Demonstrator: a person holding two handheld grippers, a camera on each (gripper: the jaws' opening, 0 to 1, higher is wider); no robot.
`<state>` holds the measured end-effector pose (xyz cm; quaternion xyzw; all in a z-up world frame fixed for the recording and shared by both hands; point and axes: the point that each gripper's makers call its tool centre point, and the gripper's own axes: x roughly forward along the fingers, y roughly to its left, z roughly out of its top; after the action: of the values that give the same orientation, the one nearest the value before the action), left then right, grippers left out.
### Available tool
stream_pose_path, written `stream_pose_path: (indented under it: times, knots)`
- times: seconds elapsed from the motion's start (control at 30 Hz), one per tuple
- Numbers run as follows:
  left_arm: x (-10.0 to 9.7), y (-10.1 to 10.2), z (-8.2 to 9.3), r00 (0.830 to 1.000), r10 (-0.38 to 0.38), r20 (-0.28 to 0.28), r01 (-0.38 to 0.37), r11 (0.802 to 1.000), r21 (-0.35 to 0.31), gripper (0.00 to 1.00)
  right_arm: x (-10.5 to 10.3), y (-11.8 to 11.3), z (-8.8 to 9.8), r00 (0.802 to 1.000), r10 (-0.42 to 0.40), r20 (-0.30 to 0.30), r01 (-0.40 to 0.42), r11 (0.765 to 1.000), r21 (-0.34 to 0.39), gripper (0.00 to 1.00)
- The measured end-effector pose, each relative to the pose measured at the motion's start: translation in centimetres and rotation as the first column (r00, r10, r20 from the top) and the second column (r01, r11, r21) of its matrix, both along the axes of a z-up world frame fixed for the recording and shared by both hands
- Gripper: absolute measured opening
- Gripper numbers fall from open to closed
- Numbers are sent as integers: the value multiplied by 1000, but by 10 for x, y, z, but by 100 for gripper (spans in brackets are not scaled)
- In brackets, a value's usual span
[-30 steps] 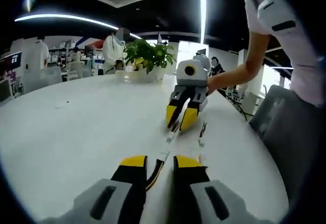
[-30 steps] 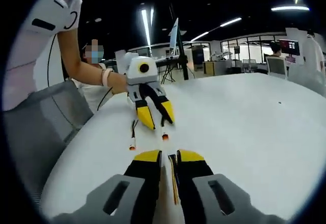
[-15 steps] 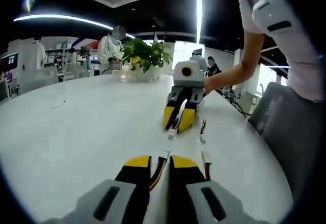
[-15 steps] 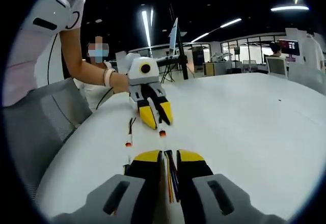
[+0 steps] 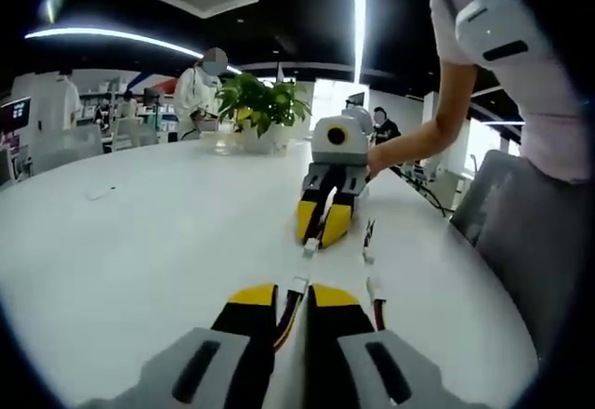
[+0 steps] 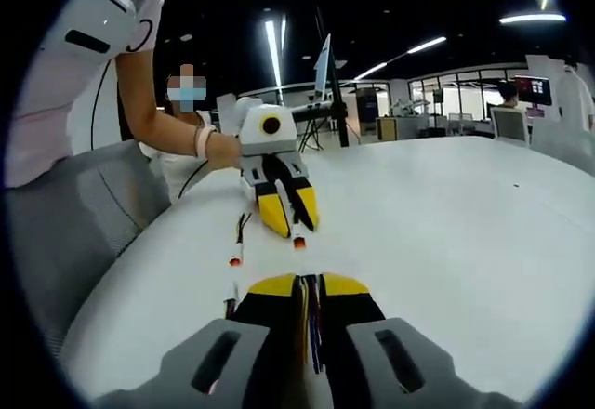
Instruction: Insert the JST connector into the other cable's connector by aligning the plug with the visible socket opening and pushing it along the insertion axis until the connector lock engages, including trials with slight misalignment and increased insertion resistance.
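Left tool, lower centre of the left gripper view, is closed on a cable whose white connector protrudes; right tool at mid-frame grips the other cable's connector; spare cables lie beside on the white bench; in the right gripper view, right tool clamps coloured wires.

White round table, potted green plant at its far edge, grey chair alongside.
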<state>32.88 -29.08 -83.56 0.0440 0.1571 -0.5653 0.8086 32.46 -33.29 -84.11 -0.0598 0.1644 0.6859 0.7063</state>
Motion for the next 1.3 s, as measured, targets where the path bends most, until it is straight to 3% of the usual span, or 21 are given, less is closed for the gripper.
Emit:
stream_pose_path:
  times: [0.47, 0.83, 1.0, 1.3]
  knots:
    - [1, -3, -1, 999, -13, 37, 13, 1000, -17, 1, 3, 0, -1, 1000, -4, -6, 4, 1000, 24, 5]
    - [2, -2, -2, 1000, -5, 28, 5, 1000, -9, 0, 5, -2, -1, 1000, 1, -18, 0, 1000, 26, 4]
    - [1, -1, -2, 1000, -4, 18, 4, 1000, 1, 0, 6, -2, 7, 999, -5, -34, 6, 999, 45, 4]
    - [1, -4, 17, 999, -28, 45, 26, 999, 26, 0, 6, -2, 21, 999, 8, -31, -6, 999, 48, 4]
